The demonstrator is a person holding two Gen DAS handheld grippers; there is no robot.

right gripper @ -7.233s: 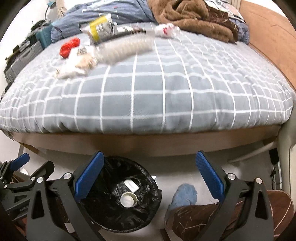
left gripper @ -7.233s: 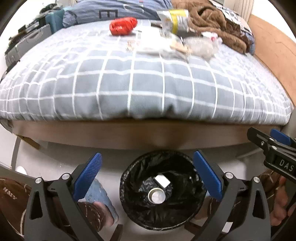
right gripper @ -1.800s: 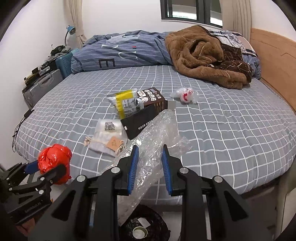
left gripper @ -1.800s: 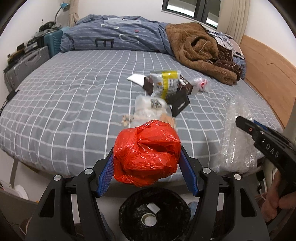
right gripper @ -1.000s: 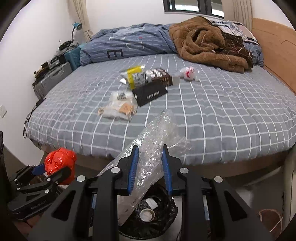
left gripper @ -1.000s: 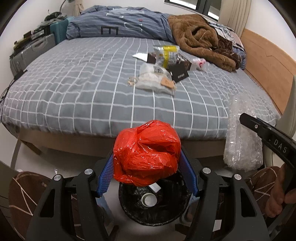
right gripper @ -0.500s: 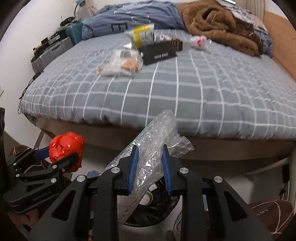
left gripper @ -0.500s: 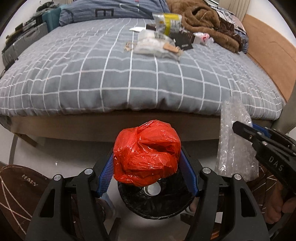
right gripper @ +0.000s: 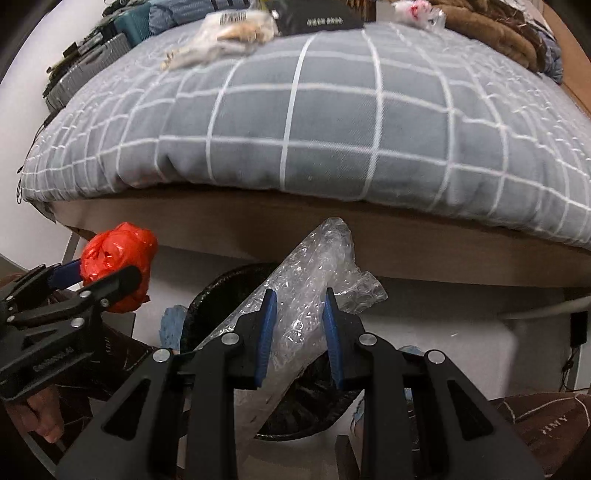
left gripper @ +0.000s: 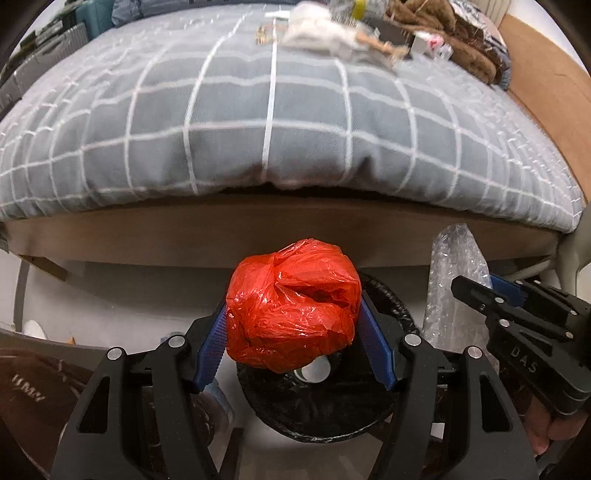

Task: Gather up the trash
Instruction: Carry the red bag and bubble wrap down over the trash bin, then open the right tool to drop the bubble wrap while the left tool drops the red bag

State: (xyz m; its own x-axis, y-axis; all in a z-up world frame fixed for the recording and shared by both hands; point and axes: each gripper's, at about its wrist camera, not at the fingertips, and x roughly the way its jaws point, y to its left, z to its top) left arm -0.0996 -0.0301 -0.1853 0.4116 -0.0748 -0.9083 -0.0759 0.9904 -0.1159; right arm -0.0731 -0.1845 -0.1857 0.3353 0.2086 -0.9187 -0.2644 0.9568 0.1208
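We hold two grippers over one black-lined bin [left gripper: 317, 410] on the floor at the foot of the bed [left gripper: 273, 110]. Our left gripper [left gripper: 293, 339] pinches a crumpled red plastic bag [left gripper: 291, 306] between its blue pads, a glossy, creased ball directly above the bin's mouth, where a small round can [left gripper: 314, 371] shows inside. Our right gripper [right gripper: 297, 332] is clamped on one long sheet of clear bubble wrap [right gripper: 306, 288], twisted and tilted, its upper end rising past the fingertips and its lower end trailing toward the bin [right gripper: 221, 291]; from this side the red bag [right gripper: 116, 264] in the left gripper [right gripper: 99, 277] hangs at left. Beyond the wooden bed frame, on the grey checked cover, lie four more pieces we can make out: a clear packet [right gripper: 225, 33] with paper tags, a black sleeve [right gripper: 317, 16], a small white-and-red wrapper [right gripper: 415, 9] and a blurred yellow-marked pack [left gripper: 354, 7]. A brown blanket [left gripper: 461, 40] is heaped at the far right.
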